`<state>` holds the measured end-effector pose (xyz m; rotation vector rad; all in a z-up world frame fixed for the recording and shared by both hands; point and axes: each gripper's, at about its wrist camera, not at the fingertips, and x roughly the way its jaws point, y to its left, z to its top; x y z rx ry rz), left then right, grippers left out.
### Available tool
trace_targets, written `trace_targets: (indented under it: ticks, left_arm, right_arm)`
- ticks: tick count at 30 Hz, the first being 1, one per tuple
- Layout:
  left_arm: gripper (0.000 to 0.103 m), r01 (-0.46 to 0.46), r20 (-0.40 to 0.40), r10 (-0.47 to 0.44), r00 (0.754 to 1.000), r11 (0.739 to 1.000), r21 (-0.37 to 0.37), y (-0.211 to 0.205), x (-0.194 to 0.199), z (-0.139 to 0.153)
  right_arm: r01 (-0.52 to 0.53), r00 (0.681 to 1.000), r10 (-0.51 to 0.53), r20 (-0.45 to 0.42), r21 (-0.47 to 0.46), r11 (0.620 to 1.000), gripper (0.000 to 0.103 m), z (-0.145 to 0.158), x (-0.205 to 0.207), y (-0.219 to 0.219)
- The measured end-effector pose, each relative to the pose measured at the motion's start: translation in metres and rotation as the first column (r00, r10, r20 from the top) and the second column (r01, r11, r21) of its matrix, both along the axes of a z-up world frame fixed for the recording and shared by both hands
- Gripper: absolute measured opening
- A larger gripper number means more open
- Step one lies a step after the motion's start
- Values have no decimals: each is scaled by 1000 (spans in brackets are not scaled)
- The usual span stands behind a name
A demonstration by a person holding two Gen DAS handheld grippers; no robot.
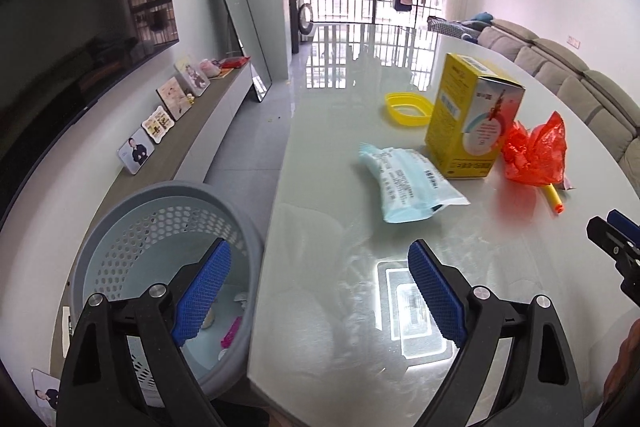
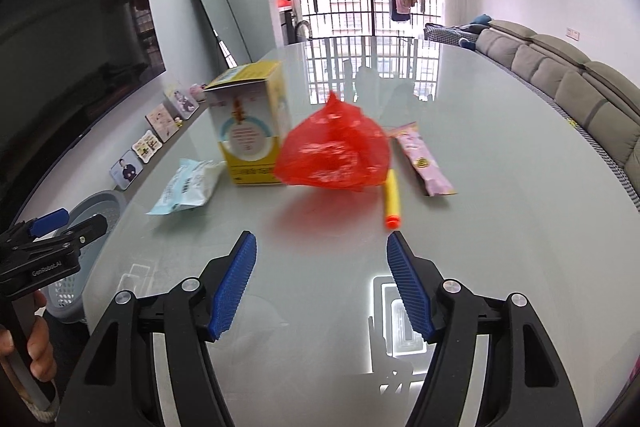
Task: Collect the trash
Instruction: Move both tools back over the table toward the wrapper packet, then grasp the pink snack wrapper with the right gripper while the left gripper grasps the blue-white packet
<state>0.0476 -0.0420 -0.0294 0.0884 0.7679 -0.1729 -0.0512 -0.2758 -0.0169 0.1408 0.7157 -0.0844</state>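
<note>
Left wrist view: left gripper [image 1: 320,291] hangs over the near corner of the glass table [image 1: 344,131], jaws spread wide, nothing between them. Its left finger sits above the grey perforated bin [image 1: 120,223], which stands on the floor tight against the table's edge (handy spot: trash only has to clear the rim and drop). A few scraps already lie in the bin's bottom. Trash on the table: blue wrapper [image 1: 408,183] nearest, flat, with open glass all round its near side; yellow box [image 1: 472,119] upright behind it; yellow lid [image 1: 408,109] further back; red plastic bag [image 1: 536,155] just beside the box, partly covering a yellow foam dart [image 1: 554,199]. My guess is the wrapper is the left side's easiest pick: short carry to the bin, nothing in the way.

Right wrist view: right gripper [image 2: 322,283] is also released and empty, lined up towards the red bag, which is crumpled and puffed up. Clear glass between pads and bag. The dart pokes out at the bag's right, and a pink wrapper [image 2: 424,159] lies just beyond it. Box touches or nearly touches the bag on the left, so I'd say a wide closing grab could nudge it. Right half of the table is open; sofa [image 2: 560,75] well apart.
</note>
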Motion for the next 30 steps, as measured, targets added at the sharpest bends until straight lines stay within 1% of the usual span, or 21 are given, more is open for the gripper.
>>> trace_targets:
  ticks: [6, 13, 22, 30]
  left_arm:
    - [89, 18, -3, -18, 1000, 1000, 20, -20, 1, 0]
    - [89, 21, -12, -21, 1000, 999, 27, -32, 5, -3]
    - [89, 33, -11, -32, 999, 999, 11, -45, 17, -1]
    - [89, 47, -3, -47, 999, 999, -2, -59, 29, 1]
  right_arm:
    - [43, 999, -43, 10, -9, 999, 65, 1, -2, -38]
    - [66, 998, -66, -3, -34, 997, 65, -4, 7, -63]
    - [80, 996, -80, -27, -25, 997, 65, -6, 34, -91]
    - [76, 995, -78, -58, -45, 996, 65, -11, 67, -105]
